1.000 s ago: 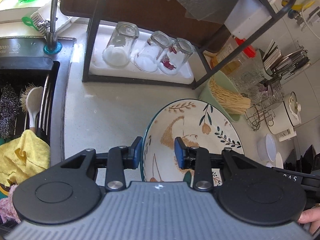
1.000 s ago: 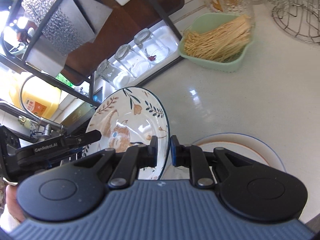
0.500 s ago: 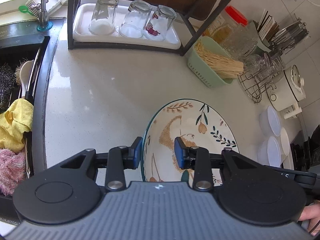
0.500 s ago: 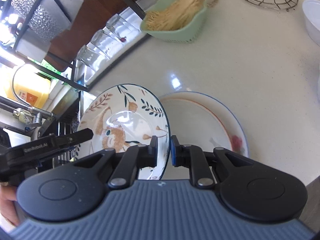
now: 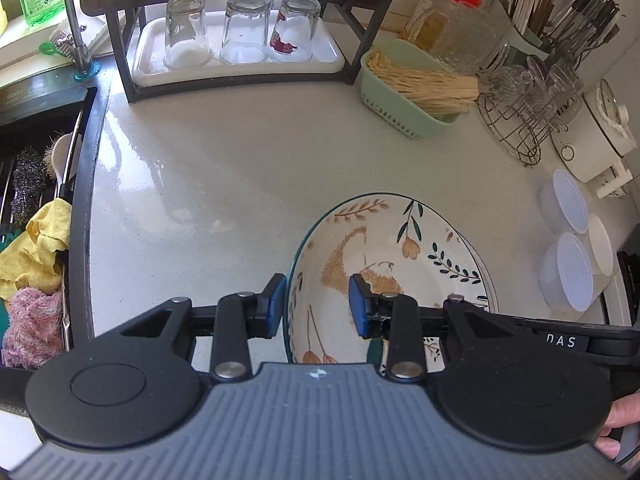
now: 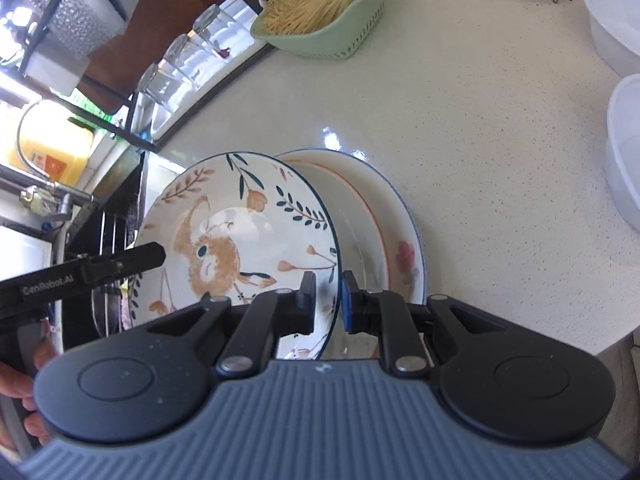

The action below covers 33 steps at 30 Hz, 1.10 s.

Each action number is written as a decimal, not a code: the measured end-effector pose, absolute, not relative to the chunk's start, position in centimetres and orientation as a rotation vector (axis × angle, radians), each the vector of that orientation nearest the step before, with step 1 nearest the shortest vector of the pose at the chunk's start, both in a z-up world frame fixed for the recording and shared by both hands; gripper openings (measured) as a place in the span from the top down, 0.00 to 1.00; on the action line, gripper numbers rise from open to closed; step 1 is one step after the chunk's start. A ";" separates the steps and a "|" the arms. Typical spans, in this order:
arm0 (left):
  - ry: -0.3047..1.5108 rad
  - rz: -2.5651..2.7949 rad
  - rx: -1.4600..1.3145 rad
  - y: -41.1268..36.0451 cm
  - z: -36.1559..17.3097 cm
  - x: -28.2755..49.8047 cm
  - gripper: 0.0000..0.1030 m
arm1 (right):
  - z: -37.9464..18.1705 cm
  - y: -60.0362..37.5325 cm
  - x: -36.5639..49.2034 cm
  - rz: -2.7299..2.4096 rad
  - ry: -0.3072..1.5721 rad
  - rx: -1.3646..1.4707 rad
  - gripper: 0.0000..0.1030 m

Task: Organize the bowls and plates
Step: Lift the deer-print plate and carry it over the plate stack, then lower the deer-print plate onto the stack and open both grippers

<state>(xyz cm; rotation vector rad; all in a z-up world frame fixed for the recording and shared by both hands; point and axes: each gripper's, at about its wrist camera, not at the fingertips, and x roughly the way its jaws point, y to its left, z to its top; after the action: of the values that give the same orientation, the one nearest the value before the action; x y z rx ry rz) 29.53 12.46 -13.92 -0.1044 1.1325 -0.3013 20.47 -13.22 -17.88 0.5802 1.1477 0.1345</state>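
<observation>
A patterned plate (image 5: 400, 264) with leaves and an orange animal is held between both grippers above the counter. My left gripper (image 5: 318, 304) straddles its left rim with jaws fairly wide; whether the pads touch the rim is unclear. My right gripper (image 6: 327, 303) is shut on its right rim; the plate also shows in the right wrist view (image 6: 240, 240). Below it on the counter lies a white plate (image 6: 392, 240) with a blue rim and a red flower. Three white bowls (image 5: 568, 240) sit at the right.
A dark rack holds a white tray (image 5: 240, 68) with three upturned glasses. A green basket (image 5: 404, 88) of sticks, a wire rack (image 5: 528, 120) of glasses and a white cooker (image 5: 600, 136) stand at the back right. The sink (image 5: 36, 184) with cloths lies left.
Both grippers have pulled back from the rack and come down with the patterned plate. The white plate beneath has come closer in the right wrist view. The jaws have not changed.
</observation>
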 end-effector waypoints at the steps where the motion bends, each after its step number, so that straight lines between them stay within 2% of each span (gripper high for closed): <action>1: 1.133 -0.293 -0.102 12.3 -13.9 29.4 0.63 | -18.0 -13.2 20.6 0.136 1.155 0.569 0.84; 8: 1.121 -0.230 -0.087 12.2 -13.8 29.0 0.63 | -18.2 -12.4 21.1 0.157 1.168 0.491 0.84; 11: 1.109 -0.259 -0.128 12.0 -13.6 29.2 0.71 | -17.8 -12.3 21.3 0.173 1.156 0.462 0.84; 23: 1.116 -0.195 -0.093 12.8 -14.2 29.6 0.71 | -17.5 -13.2 21.1 0.172 1.126 0.439 0.85; 33: 1.119 -0.224 -0.086 11.5 -14.2 29.5 0.71 | -15.8 -11.6 20.9 0.174 1.092 0.253 0.84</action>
<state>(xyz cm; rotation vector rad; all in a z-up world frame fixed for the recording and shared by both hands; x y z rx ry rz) 29.48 11.47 -14.24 -0.0863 1.1187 -0.2237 20.88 -11.63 -15.77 0.2529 1.0920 0.1742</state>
